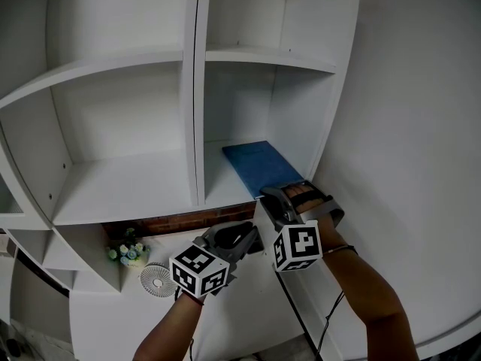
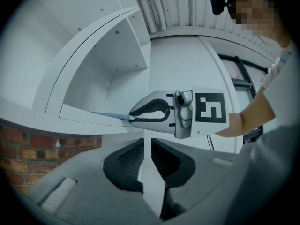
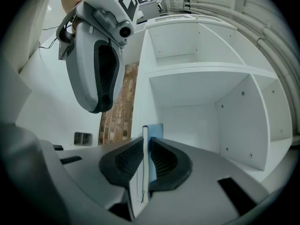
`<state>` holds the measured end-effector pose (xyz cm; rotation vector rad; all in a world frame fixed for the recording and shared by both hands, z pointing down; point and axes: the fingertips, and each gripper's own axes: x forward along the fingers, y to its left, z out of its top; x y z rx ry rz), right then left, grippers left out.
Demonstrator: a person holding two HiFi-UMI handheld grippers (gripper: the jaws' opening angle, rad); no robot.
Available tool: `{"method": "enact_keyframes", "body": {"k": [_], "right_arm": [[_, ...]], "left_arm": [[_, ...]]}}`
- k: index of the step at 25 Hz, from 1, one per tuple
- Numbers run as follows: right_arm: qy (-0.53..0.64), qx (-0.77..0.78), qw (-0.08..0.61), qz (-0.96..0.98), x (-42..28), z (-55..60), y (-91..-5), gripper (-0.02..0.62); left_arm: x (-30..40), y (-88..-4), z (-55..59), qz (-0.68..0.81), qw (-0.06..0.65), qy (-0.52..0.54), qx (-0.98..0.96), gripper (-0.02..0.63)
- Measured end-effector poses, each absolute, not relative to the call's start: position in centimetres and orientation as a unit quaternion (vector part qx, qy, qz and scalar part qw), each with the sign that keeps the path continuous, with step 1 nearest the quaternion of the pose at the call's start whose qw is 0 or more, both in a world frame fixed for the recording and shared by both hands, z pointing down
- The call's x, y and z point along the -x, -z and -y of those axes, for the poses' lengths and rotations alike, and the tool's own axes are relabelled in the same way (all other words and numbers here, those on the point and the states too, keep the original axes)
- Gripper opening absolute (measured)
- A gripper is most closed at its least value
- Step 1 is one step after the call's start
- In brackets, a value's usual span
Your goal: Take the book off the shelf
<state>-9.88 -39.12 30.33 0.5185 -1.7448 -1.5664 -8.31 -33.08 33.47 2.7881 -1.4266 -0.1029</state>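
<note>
Right gripper is clamped on the book: in its own view I see the two dark pads pressed against either face of the thin near edge, with the pale page block and blue cover standing up between them. From the jaws the book runs straight ahead and away, lying flat on the floor of the lower right-hand compartment of the white shelf unit, its far end well inside and its near end at the front lip where the pads meet it. The compartment's right wall stands close beside the gripper on its right, and the upright divider is off to its left. Left gripper sits just to the left of the right one and a little nearer to me, outside the shelf, with its jaws drawn together and nothing between them. From the left gripper's view I look side-on at the right gripper, its tips meeting a thin blue sliver of the book at the shelf's edge. Below and left of both grippers runs a strip of brick wall, and farther left and down are a small bunch of flowers and a round white fan.
</note>
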Motion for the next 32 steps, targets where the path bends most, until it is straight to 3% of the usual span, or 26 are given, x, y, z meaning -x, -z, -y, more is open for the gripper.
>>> {"method": "enact_keyframes", "body": {"k": [16,25,26,29,32], "right_arm": [[0.602,-0.205,0.340,0.693,7.4,34.8,-29.9,0.054],[0.606,-0.200,0.326,0.698,5.1,32.4,-29.9,0.052],[0.606,-0.200,0.325,0.698,4.9,32.4,-29.9,0.052],[0.607,-0.200,0.321,0.699,4.5,32.3,-30.0,0.052],[0.609,-0.198,0.320,0.698,4.3,32.1,-30.0,0.052]], "left_arm": [[8.1,-32.9,32.1,0.446,0.017,0.055,-0.893,0.052],[7.9,-31.8,31.8,0.417,0.072,0.114,-0.899,0.054],[7.9,-31.6,31.8,0.410,0.083,0.124,-0.900,0.060],[7.8,-31.2,31.9,0.388,0.123,0.160,-0.899,0.163],[8.2,-30.4,32.5,0.368,0.185,0.228,-0.882,0.187]]}}
